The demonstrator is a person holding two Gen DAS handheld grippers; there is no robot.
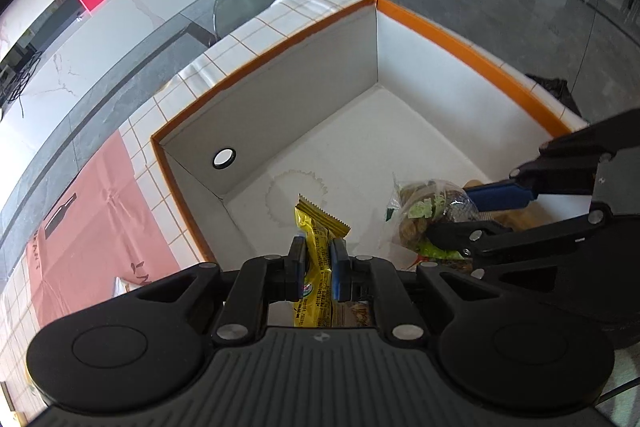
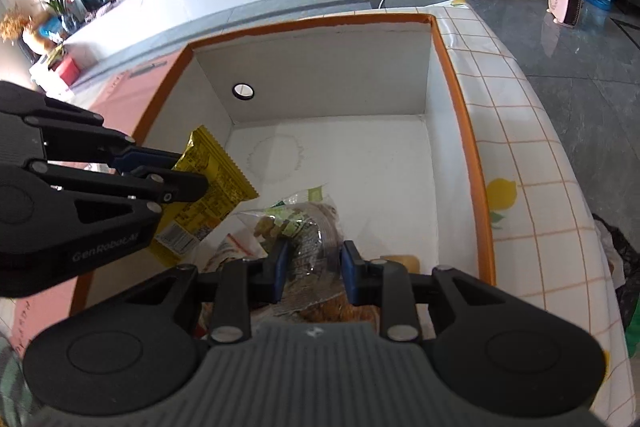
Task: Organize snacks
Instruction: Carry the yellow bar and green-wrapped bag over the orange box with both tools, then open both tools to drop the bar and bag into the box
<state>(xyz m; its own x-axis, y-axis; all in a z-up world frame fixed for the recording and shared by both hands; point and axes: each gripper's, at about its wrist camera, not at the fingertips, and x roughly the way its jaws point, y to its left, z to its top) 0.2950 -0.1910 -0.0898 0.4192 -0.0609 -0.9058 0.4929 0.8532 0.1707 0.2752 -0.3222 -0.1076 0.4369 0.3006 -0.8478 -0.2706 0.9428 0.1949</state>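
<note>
1. So both grippers are already over the box (image 2: 460, 99), each with a snack pinched in it, noses tipped down toward the floor of it.
2. Left gripper (image 1: 318, 263) is clamped tight on a yellow bar (image 1: 316, 247). The bar's long axis runs along the fingers, so its crimped end pokes out ahead toward the far wall, and it looks like it's hanging above the box floor, not resting on it.
3. Right gripper (image 2: 312, 269) is squeezed onto a clear bag (image 2: 298, 227) of brownish snacks. The bag bulges out in front of the pads, near the box's near side.
4. The relation that matters: bar is left, bag is right, and they're just beside each other, bar a bit higher as far as I can tell.
5. Underneath near the bag there's more snack stuff lying in the box, can't make out what exactly.
6. My guess is both just need to let go, and the far half of the box has the room.
</note>
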